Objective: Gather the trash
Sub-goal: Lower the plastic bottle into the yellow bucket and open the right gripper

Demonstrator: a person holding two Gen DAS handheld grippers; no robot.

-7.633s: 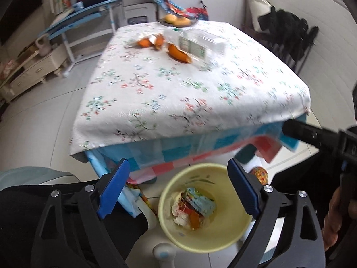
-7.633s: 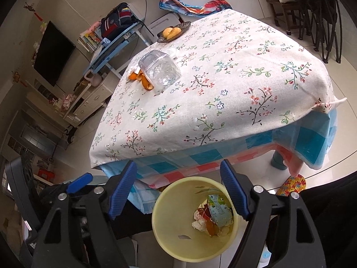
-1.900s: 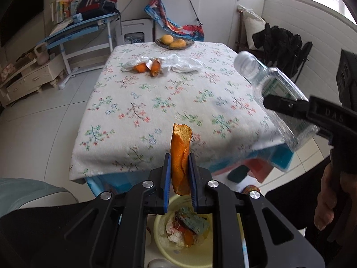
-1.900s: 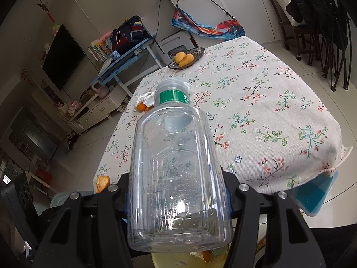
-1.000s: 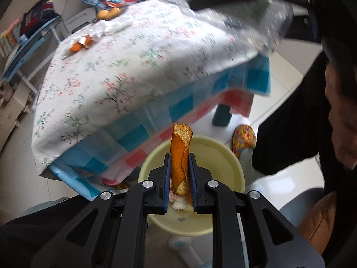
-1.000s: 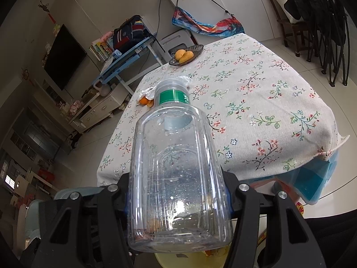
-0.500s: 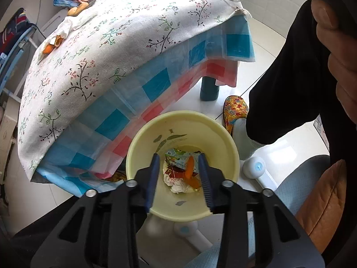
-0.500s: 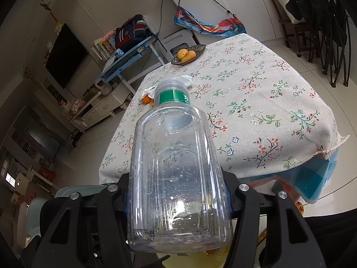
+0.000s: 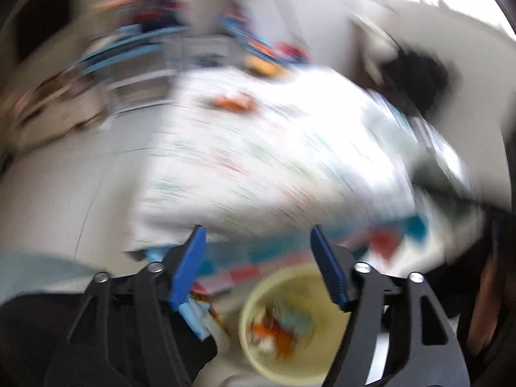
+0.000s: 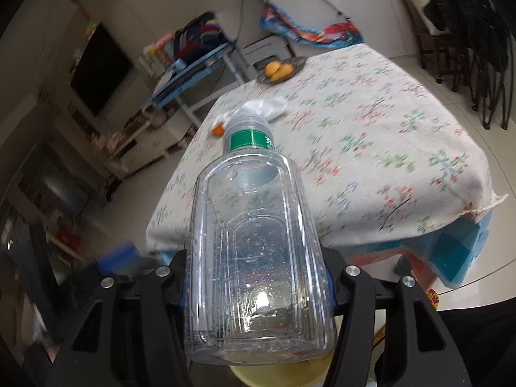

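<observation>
With the left gripper opening its jaws on nothing above the round yellow plastic bin, the right gripper, jaws clamping the clear square plastic bottle, should lower directly over the bin before releasing.

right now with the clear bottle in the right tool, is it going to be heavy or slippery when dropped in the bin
Probably light: the bottle looks nearly empty, with only droplets inside. Its smooth clear walls could slip, though the right tool grips its flat sides. Thin plastic likely flexes rather than breaks landing in the bin.
</observation>
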